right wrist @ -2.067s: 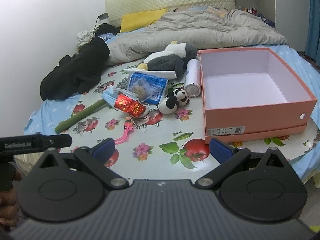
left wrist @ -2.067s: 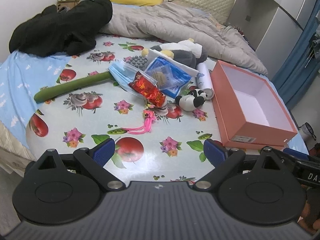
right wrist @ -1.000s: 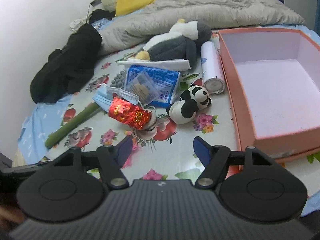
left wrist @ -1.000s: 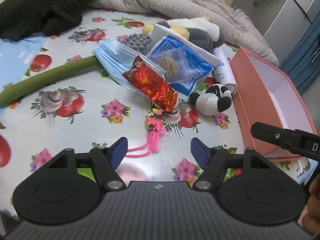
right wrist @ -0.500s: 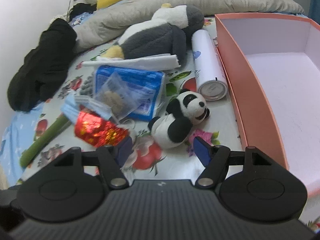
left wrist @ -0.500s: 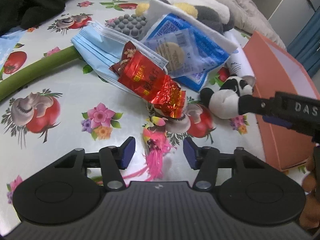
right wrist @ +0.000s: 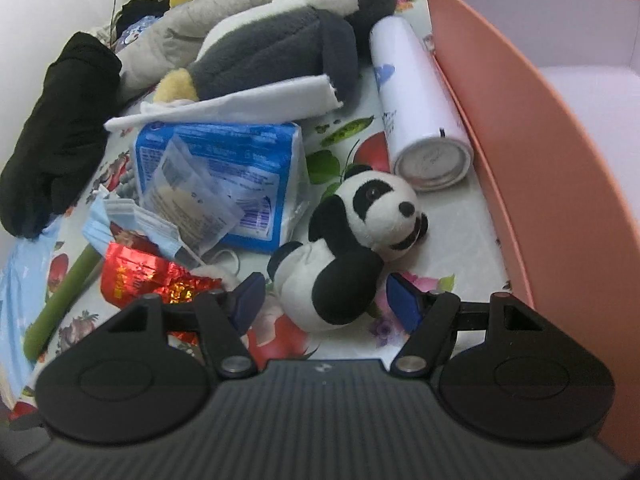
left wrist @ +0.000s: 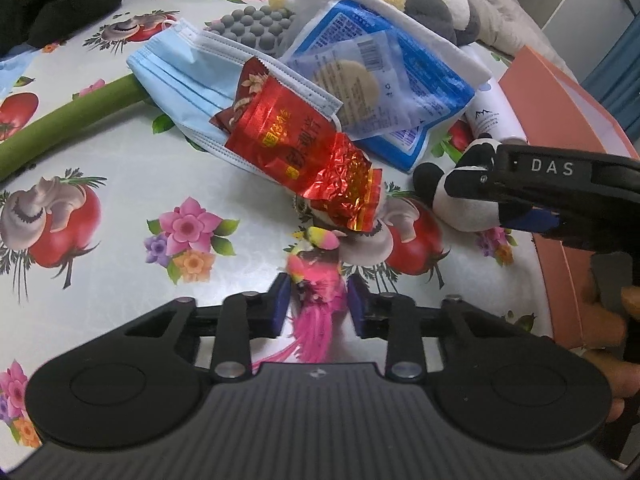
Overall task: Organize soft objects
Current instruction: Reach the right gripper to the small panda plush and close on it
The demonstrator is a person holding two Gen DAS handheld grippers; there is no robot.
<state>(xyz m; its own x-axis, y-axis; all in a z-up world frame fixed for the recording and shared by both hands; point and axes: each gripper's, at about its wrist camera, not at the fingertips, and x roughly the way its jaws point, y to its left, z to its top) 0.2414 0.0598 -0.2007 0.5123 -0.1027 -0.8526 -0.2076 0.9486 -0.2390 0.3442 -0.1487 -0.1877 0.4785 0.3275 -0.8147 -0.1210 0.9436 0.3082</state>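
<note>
The left tongs [left wrist: 316, 306] are closing around the pink tassel charm [left wrist: 318, 280], just below the red foil packet [left wrist: 296, 152]; pinch its stuffed body, not the fringe. The right tongs [right wrist: 324, 298] are closing around the panda toy [right wrist: 348, 240], right of that packet, pads not yet pressing; centre on its belly

Open floral cloth [left wrist: 120, 184] lay bare on the left of the left-wrist view, broken only by the green stalk [left wrist: 68, 120] slanting across it. Ahead, the way was blocked by a heap: the red foil packet [left wrist: 304, 152] lay on the blue face mask [left wrist: 188, 76], with the blue wipes pack [left wrist: 404, 80] just behind. The pink tassel toy [left wrist: 318, 284] filled the gap between the closing jaws of the left gripper [left wrist: 318, 304]. To the right, the right gripper [left wrist: 532, 196] crossed over the small panda [right wrist: 352, 240], whose body sat between its closing jaws. The white can [right wrist: 420, 108] lay against the pink box wall [right wrist: 520, 128], leaving only a narrow strip beside the panda. The grey plush [right wrist: 280, 52] closed off the far side.
</note>
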